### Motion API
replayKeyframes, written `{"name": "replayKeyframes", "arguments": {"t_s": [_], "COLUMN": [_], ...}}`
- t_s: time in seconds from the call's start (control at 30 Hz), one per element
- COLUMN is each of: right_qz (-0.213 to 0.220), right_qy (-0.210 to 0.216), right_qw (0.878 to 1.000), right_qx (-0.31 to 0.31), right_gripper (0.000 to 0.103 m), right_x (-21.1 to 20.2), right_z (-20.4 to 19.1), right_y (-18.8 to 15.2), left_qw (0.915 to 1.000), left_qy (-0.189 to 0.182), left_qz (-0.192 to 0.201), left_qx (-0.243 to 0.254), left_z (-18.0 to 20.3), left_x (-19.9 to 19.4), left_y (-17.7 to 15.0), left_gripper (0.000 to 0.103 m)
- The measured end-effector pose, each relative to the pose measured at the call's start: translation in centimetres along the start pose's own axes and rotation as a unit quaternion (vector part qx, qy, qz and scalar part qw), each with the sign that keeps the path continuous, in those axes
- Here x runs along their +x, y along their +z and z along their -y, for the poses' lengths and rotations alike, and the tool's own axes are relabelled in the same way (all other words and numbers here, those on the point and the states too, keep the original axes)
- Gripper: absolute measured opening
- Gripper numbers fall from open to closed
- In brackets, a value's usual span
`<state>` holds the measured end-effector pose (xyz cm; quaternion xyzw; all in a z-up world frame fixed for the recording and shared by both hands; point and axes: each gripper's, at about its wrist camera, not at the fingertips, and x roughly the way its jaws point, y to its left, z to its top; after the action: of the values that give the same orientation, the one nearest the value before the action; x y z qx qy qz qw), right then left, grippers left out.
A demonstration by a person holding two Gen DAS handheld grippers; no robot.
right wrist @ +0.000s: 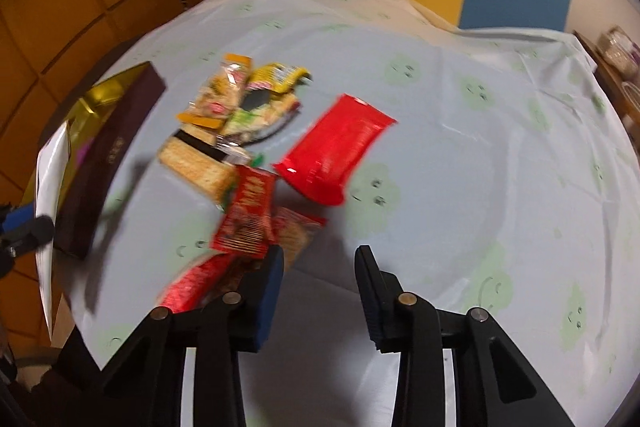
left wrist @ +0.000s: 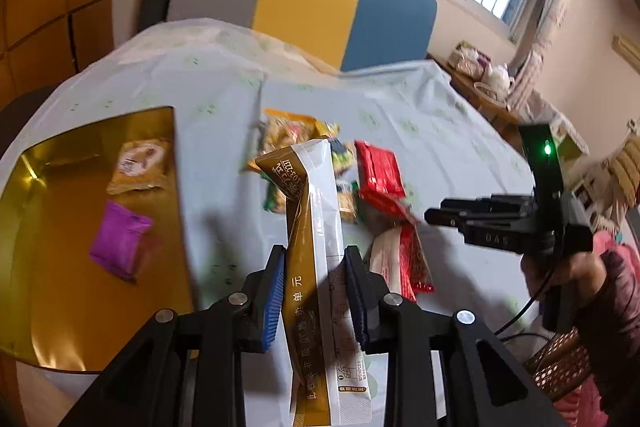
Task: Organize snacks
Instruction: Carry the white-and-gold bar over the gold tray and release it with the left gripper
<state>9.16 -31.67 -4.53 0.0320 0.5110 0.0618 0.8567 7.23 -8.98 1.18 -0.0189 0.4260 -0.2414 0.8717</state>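
My left gripper (left wrist: 316, 291) is shut on a long white and gold sachet (left wrist: 316, 227), held above the table just right of a gold-lined box (left wrist: 60, 267). The box holds a purple packet (left wrist: 120, 245) and a tan packet (left wrist: 140, 167). A pile of snack packets (left wrist: 320, 163) lies in the middle of the table, with a red packet (left wrist: 378, 171) at its right. My right gripper (right wrist: 320, 287) is open and empty, hovering over the table near red packets (right wrist: 248, 215). A large red packet (right wrist: 336, 151) lies beyond it. The box also shows at the left in the right wrist view (right wrist: 112, 147).
The table has a pale cloth with green faces (right wrist: 480, 147). A chair with a grey, yellow and blue back (left wrist: 312, 3) stands behind it. A side table with a teapot (left wrist: 496, 79) is at the right. A wicker basket (left wrist: 560, 363) sits at the lower right.
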Motion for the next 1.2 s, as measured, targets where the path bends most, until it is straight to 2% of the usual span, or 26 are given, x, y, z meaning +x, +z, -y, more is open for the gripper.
{"name": "replayKeyframes", "arguments": {"t_s": [0.13,0.3,0.37,0.47,0.5,0.6,0.7,0.77,0.93,1.1,1.2], "right_qz": [0.022,0.022,0.019,-0.003,-0.022,-0.04,-0.05,-0.057,-0.062,-0.058,-0.045], "right_qy": [0.031,0.037,0.053,0.087,0.096,0.112,0.102,0.096,0.082,0.063,0.033], "right_qw": [0.999,0.999,0.998,0.996,0.995,0.993,0.993,0.994,0.994,0.995,0.998], "right_qx": [-0.001,-0.006,-0.013,-0.032,-0.027,-0.019,-0.005,0.01,0.032,0.06,0.038], "right_gripper": [0.038,0.038,0.038,0.038,0.038,0.038,0.04,0.048,0.053,0.053,0.045], "right_x": [-1.0,-1.0,-1.4,-1.8,-1.5,-1.1,-0.2,1.0,3.6,5.0,5.0], "right_z": [-0.6,-1.6,-2.4,-4.4,-4.9,-6.1,-6.6,-6.8,-7.8,-8.3,-9.3], "right_y": [0.3,0.7,0.8,0.4,0.1,-0.9,-1.1,-0.9,-0.2,0.0,-0.4], "left_qw": [0.9996,0.9982,0.9973,0.9952,0.994,0.9907,0.9873,0.9856,0.9838,0.9818,0.9802], "left_qy": [0.009,0.02,0.024,0.035,0.038,0.051,0.06,0.063,0.068,0.072,0.075], "left_qz": [0.018,0.034,0.04,0.049,0.054,0.06,0.064,0.069,0.07,0.07,0.074], "left_qx": [-0.019,-0.045,-0.056,-0.077,-0.087,-0.111,-0.133,-0.141,-0.15,-0.161,-0.168], "left_z": [-1.3,-3.6,-4.5,-6.4,-7.3,-9.4,-11.1,-11.8,-12.5,-13.7,-14.5], "left_x": [-1.6,-3.4,-4.0,-4.9,-5.3,-5.9,-6.3,-6.6,-6.9,-7.0,-7.2], "left_y": [0.2,0.0,-0.1,-0.3,-0.5,-0.8,-1.0,-1.3,-1.9,-2.3,-2.1], "left_gripper": [0.029,0.029,0.029,0.029,0.029,0.029,0.029,0.029,0.029,0.029,0.029]}}
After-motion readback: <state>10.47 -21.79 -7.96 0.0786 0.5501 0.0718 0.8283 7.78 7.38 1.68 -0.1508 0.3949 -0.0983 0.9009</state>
